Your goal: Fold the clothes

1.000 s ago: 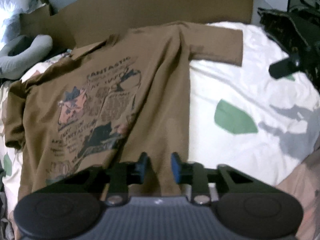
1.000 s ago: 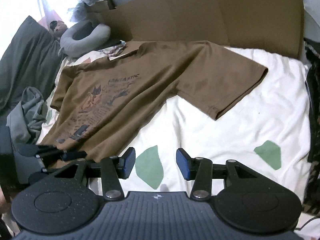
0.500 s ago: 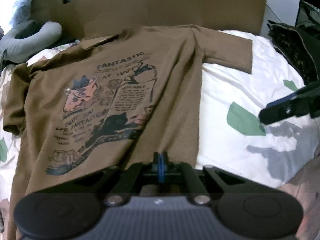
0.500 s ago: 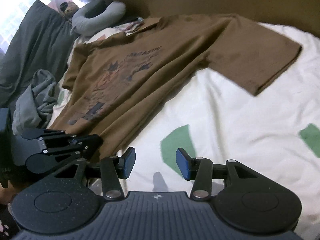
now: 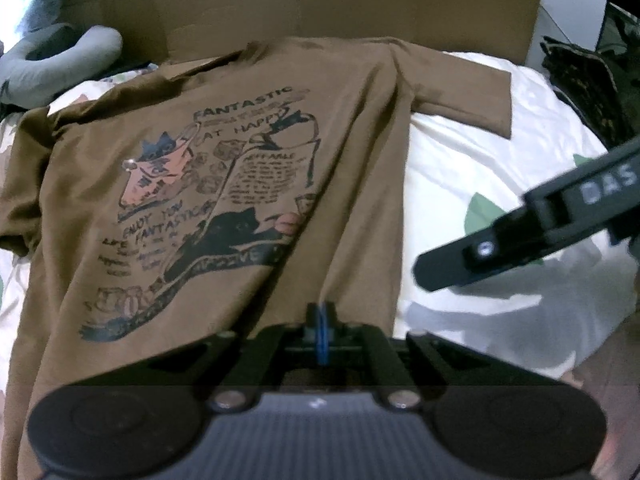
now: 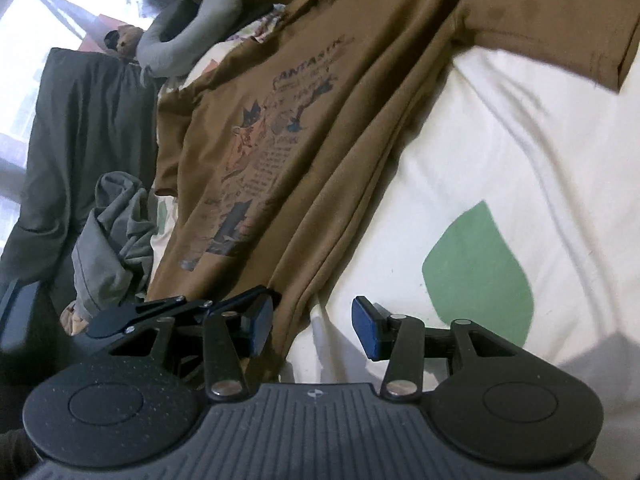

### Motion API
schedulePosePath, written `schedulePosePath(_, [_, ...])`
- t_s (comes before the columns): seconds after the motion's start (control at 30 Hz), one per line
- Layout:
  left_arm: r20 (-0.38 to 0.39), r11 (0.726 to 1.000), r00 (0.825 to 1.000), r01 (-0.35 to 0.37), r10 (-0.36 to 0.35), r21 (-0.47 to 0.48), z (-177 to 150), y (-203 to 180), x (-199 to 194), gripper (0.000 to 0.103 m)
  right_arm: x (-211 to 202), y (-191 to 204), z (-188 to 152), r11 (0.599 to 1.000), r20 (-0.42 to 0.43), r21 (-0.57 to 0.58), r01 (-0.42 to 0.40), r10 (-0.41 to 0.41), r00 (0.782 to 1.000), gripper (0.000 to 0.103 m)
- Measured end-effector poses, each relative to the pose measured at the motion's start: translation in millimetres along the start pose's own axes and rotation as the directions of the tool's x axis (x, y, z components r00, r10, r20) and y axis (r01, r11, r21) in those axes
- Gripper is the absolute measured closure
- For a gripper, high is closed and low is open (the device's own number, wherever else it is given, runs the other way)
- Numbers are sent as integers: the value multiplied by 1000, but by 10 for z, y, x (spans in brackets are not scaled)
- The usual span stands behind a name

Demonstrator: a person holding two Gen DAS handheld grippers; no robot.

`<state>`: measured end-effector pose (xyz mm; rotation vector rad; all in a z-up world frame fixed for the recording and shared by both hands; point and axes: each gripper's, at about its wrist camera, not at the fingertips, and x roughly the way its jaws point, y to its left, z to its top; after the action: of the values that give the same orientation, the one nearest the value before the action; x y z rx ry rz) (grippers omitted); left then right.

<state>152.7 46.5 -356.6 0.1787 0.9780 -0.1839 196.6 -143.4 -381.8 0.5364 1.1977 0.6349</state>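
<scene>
A brown T-shirt point(image 5: 240, 160) with a cat print lies flat, print up, on a white sheet point(image 6: 500, 140). At its near hem, my left gripper point(image 5: 320, 332) is shut, blue pads pinching the fabric edge. My right gripper point(image 6: 312, 326) is open and low over the bed at the hem's right corner. The corner of the T-shirt point(image 6: 340, 120) lies between its pads, which do not press it. One right finger point(image 5: 500, 248) shows in the left wrist view, over the sheet beside the shirt. The left gripper's black linkage point(image 6: 160, 312) shows just left of the right one.
Brown cardboard point(image 5: 320, 8) stands behind the shirt. A grey neck pillow point(image 6: 188, 36) lies at the far left, with a crumpled grey garment point(image 6: 112, 232) and a dark blanket point(image 6: 72, 140) beside the shirt. Dark patterned cloth point(image 5: 580, 76) lies at the right.
The left jaws closed on the shirt's hem. The right gripper dropped, rolled and came in to the hem's corner, close beside the left gripper, staying open.
</scene>
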Motion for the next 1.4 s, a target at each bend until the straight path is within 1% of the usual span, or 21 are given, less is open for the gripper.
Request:
schedulePosePath(0.07, [-2,1000,1000,3,-3,3,-35,-3,-8,102,61,-32,-1,1000,-11,20,-6,6,1000,55])
schedulePosePath(0.23, [1,1000,1000,3,-3,22,-96,-3,-20,102,206,-58,-9,999,-42,40,-34,36,998,72])
schedulePosePath(0.33, [0,1000,1000,4,-4,20,-86,-1,-8,102,289,-54,26,997,-47,60,-55,58,997,72])
schedulePosePath(0.5, [3,1000,1000,14,-14,4,-95,18,-15,102,339,-23,28,995,-44,80,-61,64,997,73])
schedulePosePath(0.53, [3,1000,1000,14,-14,6,-95,14,-15,102,342,-25,22,995,-44,85,-61,64,997,74])
schedulePosePath(0.57, [3,1000,1000,14,-14,7,-95,10,-13,102,352,-35,18,994,-45,94,-58,62,997,77])
schedulePosePath(0.63, [3,1000,1000,14,-14,12,-95,1,-9,102,376,-64,13,991,-46,119,-58,64,997,88])
schedulePosePath(0.67, [3,1000,1000,15,-15,13,-96,-1,-13,102,398,-93,10,988,-47,141,-62,70,996,90])
schedulePosePath(0.7, [3,1000,1000,17,-17,13,-97,0,-19,102,415,-111,8,987,-50,151,-64,72,996,97])
schedulePosePath(0.73, [4,1000,1000,19,-19,13,-98,0,-24,102,416,-127,6,986,-49,152,-66,74,996,101])
schedulePosePath(0.9, [7,999,999,31,-31,16,-54,9,-90,101,295,-160,-15,986,-36,142,-91,97,995,103])
schedulePosePath(0.93, [9,999,999,34,-34,11,-38,13,-109,98,245,-172,-29,984,-28,146,-107,112,993,103])
schedulePosePath(1.0, [27,999,999,43,-43,-1,3,23,-155,98,136,-215,-63,980,-16,161,-115,120,993,103])
schedulePosePath(1.17, [77,998,996,52,-50,-24,112,59,-245,97,-136,-320,-114,977,10,179,-117,118,993,103])
schedulePosePath(1.27, [85,998,995,49,-46,-36,145,78,-249,97,-328,-384,-94,976,29,177,-123,120,992,103])
schedulePosePath(1.4, [79,998,996,42,-39,-40,142,94,-233,97,-547,-476,-68,979,32,171,-109,105,994,103])
